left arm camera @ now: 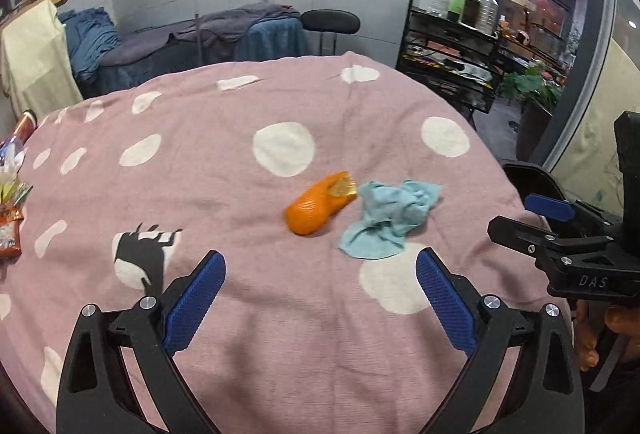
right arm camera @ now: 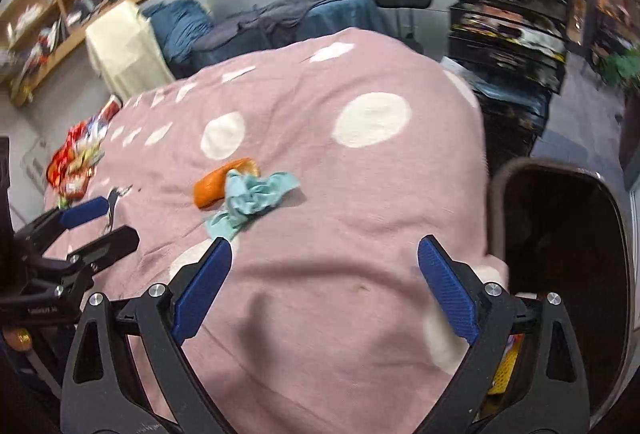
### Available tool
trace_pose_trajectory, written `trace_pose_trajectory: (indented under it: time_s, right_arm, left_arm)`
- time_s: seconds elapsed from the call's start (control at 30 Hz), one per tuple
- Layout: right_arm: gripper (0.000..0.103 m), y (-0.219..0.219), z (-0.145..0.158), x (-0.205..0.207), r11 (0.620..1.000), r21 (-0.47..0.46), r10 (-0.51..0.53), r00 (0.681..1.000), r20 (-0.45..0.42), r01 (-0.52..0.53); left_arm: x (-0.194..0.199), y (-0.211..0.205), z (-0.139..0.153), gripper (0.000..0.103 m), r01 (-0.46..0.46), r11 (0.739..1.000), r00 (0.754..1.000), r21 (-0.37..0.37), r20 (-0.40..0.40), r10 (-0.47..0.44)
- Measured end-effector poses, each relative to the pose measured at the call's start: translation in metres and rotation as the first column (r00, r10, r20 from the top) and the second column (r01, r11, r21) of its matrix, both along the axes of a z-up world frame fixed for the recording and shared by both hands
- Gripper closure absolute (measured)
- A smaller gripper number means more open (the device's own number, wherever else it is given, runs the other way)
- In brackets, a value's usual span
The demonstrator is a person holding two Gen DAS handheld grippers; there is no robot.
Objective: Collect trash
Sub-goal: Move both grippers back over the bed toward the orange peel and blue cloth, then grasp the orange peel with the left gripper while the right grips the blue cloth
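the left gripper (left arm camera: 320, 298) hovers with its blue-padded jaws spread wide and nothing between them, above the near part of a pink blanket with white dots (left arm camera: 200, 170) that covers the surface. the right gripper (right arm camera: 324, 286) is likewise spread wide and empty, over the blanket's near right part.

toward the middle of the blanket lies an orange wrapper (left arm camera: 318, 204), crumpled, with a clear yellowish torn end pointing to the far side. just beside it on the right is a crumpled light blue tissue (left arm camera: 390, 220). in the left wrist view the two look barely apart; in the right wrist view the tissue (right arm camera: 252, 200) overlaps the wrapper (right arm camera: 212, 186), so i cannot tell if they touch.

at the blanket's left edge is a heap of snack packets (left arm camera: 10, 210), only partly caught by the left wrist view; the right wrist view shows the red and yellow heap (right arm camera: 74, 166) more fully, though blurred.

only the right wrist view shows a dark bin (right arm camera: 560, 234) with a rounded rim standing off the blanket's right edge, and something yellow low inside it near the gripper's right finger. the left wrist view shows just a sliver of that rim behind the right gripper's body, plus fingers of a hand (left arm camera: 600, 326) under it. it also catches a black cow print (left arm camera: 140, 254) on the blanket near its left finger.
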State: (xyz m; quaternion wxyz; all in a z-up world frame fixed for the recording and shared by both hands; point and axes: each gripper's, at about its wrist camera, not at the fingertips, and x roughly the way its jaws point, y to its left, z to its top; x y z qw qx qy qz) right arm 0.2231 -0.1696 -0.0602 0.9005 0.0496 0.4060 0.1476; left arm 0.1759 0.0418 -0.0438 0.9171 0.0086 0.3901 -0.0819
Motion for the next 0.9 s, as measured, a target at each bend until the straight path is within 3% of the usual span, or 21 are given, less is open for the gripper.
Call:
trace_pose_trajectory:
  time_s: [0.23,0.47,0.53,0.63,0.7,0.83,0.9]
  right_arm:
    - [0.010,0.058,0.000,0.028,0.980,-0.134,0.139,0.989,-0.052,-0.144]
    - [0.013,0.095,-0.012,0.053,0.944,-0.229,0.210,0.968,-0.134,-0.236]
    - [0.020,0.101,-0.018,0.059,0.935,-0.247,0.219,0.961,-0.166,-0.256]
    - [0.039,0.106,-0.028,0.065,0.926,-0.254,0.231,0.952,-0.202,-0.279]
    - [0.062,0.107,-0.032,0.066,0.923,-0.258,0.236,0.949,-0.210,-0.286]
    - [0.089,0.108,-0.035,0.063,0.924,-0.261,0.234,0.953,-0.194,-0.280]
    - [0.093,0.105,-0.033,0.060,0.931,-0.249,0.229,0.959,-0.165,-0.265]
  left_arm:
    - [0.004,0.034,-0.008,0.008,-0.074,0.997,0.997,-0.005,-0.027,0.074]
    - [0.007,0.043,-0.014,0.008,-0.072,0.997,0.996,-0.013,-0.046,0.071]
    - [0.007,0.043,-0.015,0.008,-0.066,0.998,0.997,-0.011,-0.048,0.065]
    - [0.008,0.042,-0.017,0.008,-0.060,0.998,0.997,-0.007,-0.052,0.060]
    - [0.008,0.041,-0.017,0.008,-0.058,0.998,0.997,-0.007,-0.054,0.057]
    - [0.008,0.041,-0.017,0.008,-0.056,0.998,0.997,-0.008,-0.059,0.055]
    - [0.008,0.041,-0.017,0.008,-0.055,0.998,0.997,-0.009,-0.061,0.054]
